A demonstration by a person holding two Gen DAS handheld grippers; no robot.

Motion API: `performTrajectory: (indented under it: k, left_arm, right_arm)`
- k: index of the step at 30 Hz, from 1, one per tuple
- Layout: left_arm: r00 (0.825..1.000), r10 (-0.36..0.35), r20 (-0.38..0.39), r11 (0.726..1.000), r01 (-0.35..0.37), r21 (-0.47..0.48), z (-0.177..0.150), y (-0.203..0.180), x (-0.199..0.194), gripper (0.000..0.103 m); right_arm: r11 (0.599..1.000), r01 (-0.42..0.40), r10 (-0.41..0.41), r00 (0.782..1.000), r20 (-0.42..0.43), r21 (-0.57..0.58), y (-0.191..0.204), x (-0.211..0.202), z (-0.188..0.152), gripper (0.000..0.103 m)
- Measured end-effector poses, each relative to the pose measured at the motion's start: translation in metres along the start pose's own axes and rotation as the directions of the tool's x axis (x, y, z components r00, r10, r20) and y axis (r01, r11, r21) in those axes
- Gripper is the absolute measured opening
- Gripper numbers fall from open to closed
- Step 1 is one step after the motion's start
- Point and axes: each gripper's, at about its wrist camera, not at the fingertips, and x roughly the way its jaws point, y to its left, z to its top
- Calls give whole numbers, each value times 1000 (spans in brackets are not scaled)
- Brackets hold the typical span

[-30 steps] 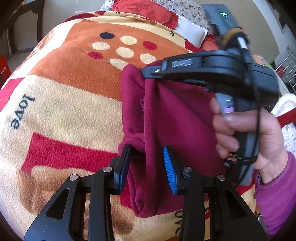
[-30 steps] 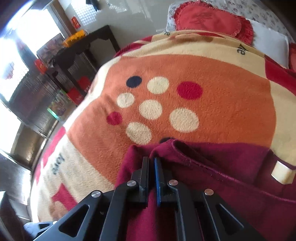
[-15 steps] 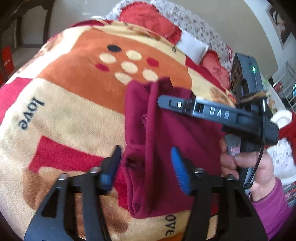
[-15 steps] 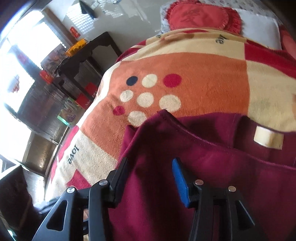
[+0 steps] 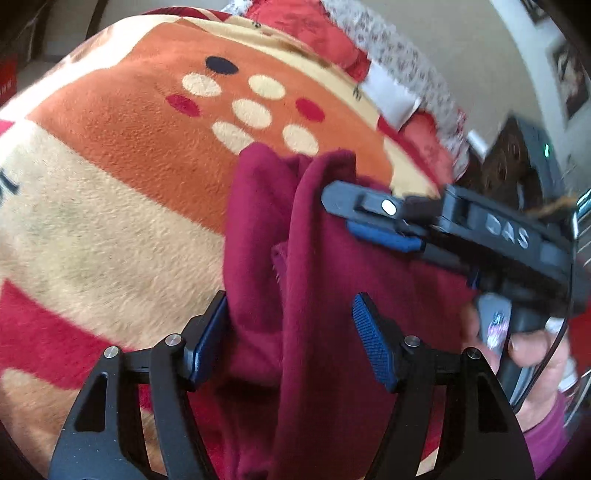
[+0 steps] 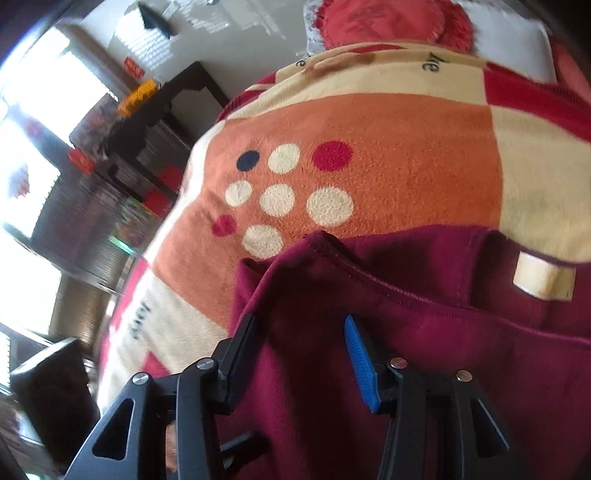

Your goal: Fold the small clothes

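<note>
A dark red fleece garment [image 5: 332, 295] lies in a long fold on the patterned blanket [image 5: 129, 155]. My left gripper [image 5: 290, 339] is open, its fingers straddling a raised fold of the garment near its lower part. My right gripper [image 5: 373, 225] shows in the left wrist view over the garment's upper right, jaws apart. In the right wrist view the right gripper [image 6: 301, 350] is open above the garment [image 6: 424, 332], near its hemmed edge. A cream label [image 6: 541, 277] sits inside the garment at right.
The blanket [image 6: 388, 155] covers a bed, with red cushions [image 6: 388, 22] and a white pillow [image 5: 391, 98] at its head. Dark furniture [image 6: 155, 122] and windows stand beyond the bed's left side. A person's hand [image 5: 532, 354] holds the right gripper.
Both grippers opened: the right let go of the garment's edge, the left widened around the fold. The garment now lies loose, and the right gripper has drawn back to the right.
</note>
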Motion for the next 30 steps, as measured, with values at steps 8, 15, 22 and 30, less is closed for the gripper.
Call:
performTrajectory:
  k: [8,15,22,30]
  left_arm:
    - [995,-38,92,992,27,120,-5,-40,-33,53]
    - [995,-50,82,987,36,158,-10,-57,-39,53]
    - [997,-9,72,978,-6,207,-16,-71,-31,53]
    - [997,32,69,970,-48,240,-18,-78,-28,53]
  right_arm:
    - [994,-97,97,995,-13,52,4,-17,8,69]
    - [999,-48,45,988,-147,-17,29,2,29,75]
    - [985,32,-77,961,-267,-168,48,29,33,79]
    - [967,71,-115,979,-171,-246,37,11,17,32]
